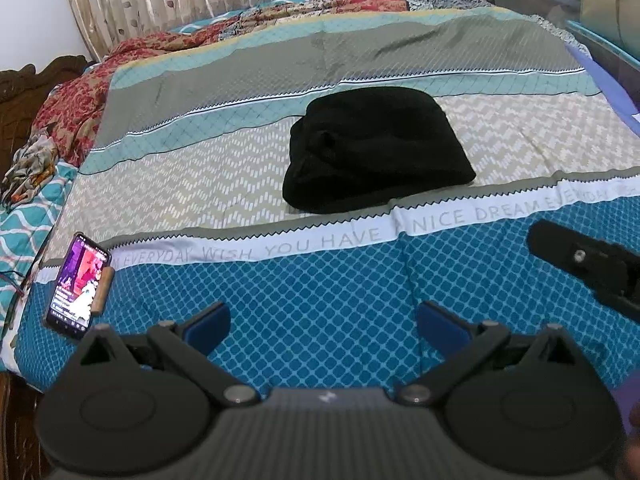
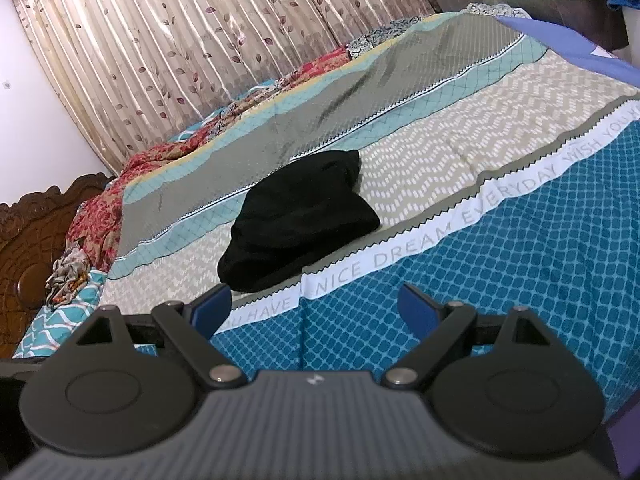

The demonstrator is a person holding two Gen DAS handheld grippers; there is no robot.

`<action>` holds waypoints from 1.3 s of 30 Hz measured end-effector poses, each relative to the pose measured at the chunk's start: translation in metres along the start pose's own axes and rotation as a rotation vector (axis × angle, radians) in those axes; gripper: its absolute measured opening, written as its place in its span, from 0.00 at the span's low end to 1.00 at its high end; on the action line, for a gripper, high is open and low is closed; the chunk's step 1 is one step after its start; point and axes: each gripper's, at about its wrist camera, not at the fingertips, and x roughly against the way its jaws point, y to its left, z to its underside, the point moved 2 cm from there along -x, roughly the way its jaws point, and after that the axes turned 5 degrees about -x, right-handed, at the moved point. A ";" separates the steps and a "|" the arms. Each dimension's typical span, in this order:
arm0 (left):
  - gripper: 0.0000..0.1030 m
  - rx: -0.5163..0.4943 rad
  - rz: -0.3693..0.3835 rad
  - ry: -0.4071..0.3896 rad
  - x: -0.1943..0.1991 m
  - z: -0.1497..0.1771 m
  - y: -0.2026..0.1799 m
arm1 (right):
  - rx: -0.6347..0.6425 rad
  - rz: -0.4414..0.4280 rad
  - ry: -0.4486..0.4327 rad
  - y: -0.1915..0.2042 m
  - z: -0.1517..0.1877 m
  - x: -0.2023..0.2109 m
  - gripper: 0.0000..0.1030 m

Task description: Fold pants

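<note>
From the left wrist view, the left gripper [image 1: 324,326] hangs over the blue diamond-patterned strip along the near edge of the bed [image 1: 520,128], its blue pads spread wide with nothing between them. The pants [image 1: 376,152] lie as a compact black bundle on the beige zigzag band, roughly mid-bed, their near edge just beside the white lettered stripe; they look already folded down, though the left side is lumpy and rounded, so the stack may be loose. A phone [image 1: 78,286] with its screen lit lies near the left edge of the bed, well apart from the pants. The tip of the right gripper [image 1: 580,264] shows at the right, above the blue strip. In the right wrist view, the right gripper [image 2: 316,312] also stands wide open and empty, pointing toward the pants [image 2: 298,224] across the lettered stripe. The risks, as I judge them: a pinch that catches only the top layer would drag the bundle open, and a pinch too deep could snag the sheet beneath, since black cloth hides its own layers. A wide sweep leftward could knock the phone. Open sheet lies on every side of the pants, with most room toward the right edge and the far grey band, while crumpled fabrics [image 2: 104,208] crowd the far left corner by the headboard [image 2: 36,240]
</note>
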 end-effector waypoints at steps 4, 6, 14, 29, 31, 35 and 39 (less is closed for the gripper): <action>1.00 -0.003 0.001 -0.001 0.002 0.000 -0.002 | -0.003 0.001 0.006 -0.001 0.002 -0.001 0.89; 1.00 -0.004 0.004 0.003 0.002 0.002 -0.003 | -0.004 0.002 0.007 -0.001 0.002 -0.001 0.89; 1.00 -0.021 0.039 0.029 0.003 0.012 -0.011 | -0.008 0.016 0.011 -0.004 0.006 -0.002 0.89; 1.00 -0.034 0.052 0.054 0.001 0.017 -0.018 | -0.019 0.030 0.028 -0.007 0.010 -0.005 0.89; 1.00 -0.032 0.052 0.059 0.000 0.017 -0.018 | -0.017 0.030 0.029 -0.006 0.011 -0.004 0.89; 1.00 -0.031 0.050 0.063 -0.001 0.018 -0.018 | -0.014 0.030 0.031 -0.006 0.012 -0.005 0.89; 1.00 -0.034 0.051 0.069 -0.003 0.020 -0.020 | -0.014 0.033 0.034 -0.006 0.012 -0.006 0.89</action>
